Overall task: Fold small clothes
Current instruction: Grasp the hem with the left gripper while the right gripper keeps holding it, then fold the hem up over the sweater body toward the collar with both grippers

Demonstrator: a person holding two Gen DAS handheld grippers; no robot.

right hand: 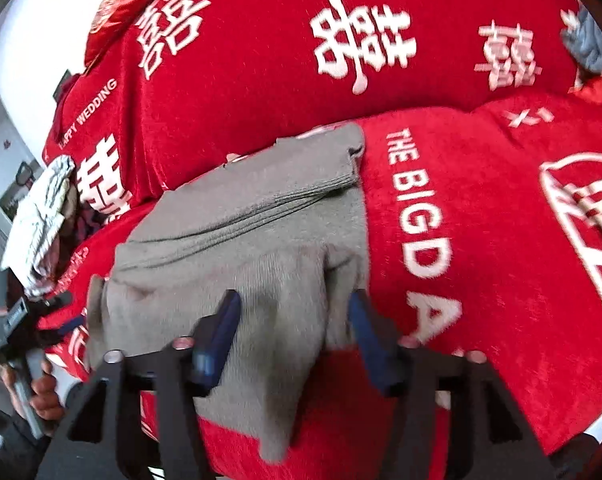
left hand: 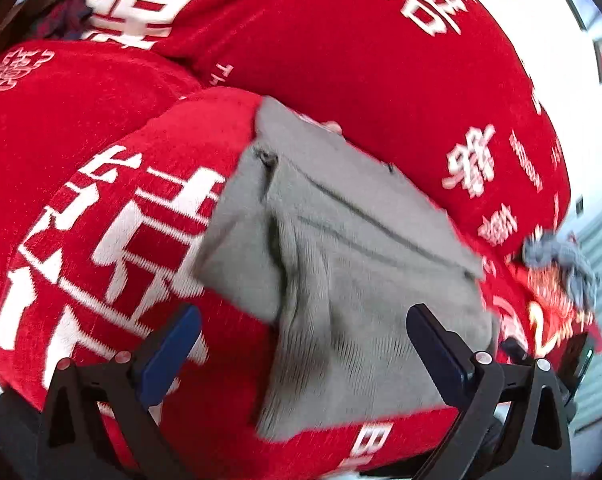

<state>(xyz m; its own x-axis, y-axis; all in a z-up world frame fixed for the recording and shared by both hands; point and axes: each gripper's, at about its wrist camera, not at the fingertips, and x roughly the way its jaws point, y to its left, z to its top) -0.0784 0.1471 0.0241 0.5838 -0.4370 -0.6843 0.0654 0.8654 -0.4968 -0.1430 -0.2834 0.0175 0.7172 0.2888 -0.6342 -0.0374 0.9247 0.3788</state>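
Note:
A small grey knit garment [left hand: 341, 264] lies partly folded on a red bedcover [left hand: 101, 128] with white characters. My left gripper [left hand: 301, 352] hovers just above its near edge, jaws wide open, nothing between them. In the right wrist view the same grey garment [right hand: 237, 248] lies across the red cover [right hand: 481, 220], its folded band toward the back. My right gripper [right hand: 293, 332] is over the garment's near part, jaws open, with cloth lying between the blue pads [right hand: 217, 336] but not clamped.
A crumpled blue-grey cloth [left hand: 561, 260] lies at the bed's right end, also seen at the top right of the right wrist view [right hand: 589, 44]. A pale patterned cloth [right hand: 41, 216] sits at the left edge. The person's other hand and gripper handle [right hand: 25, 344] show at lower left.

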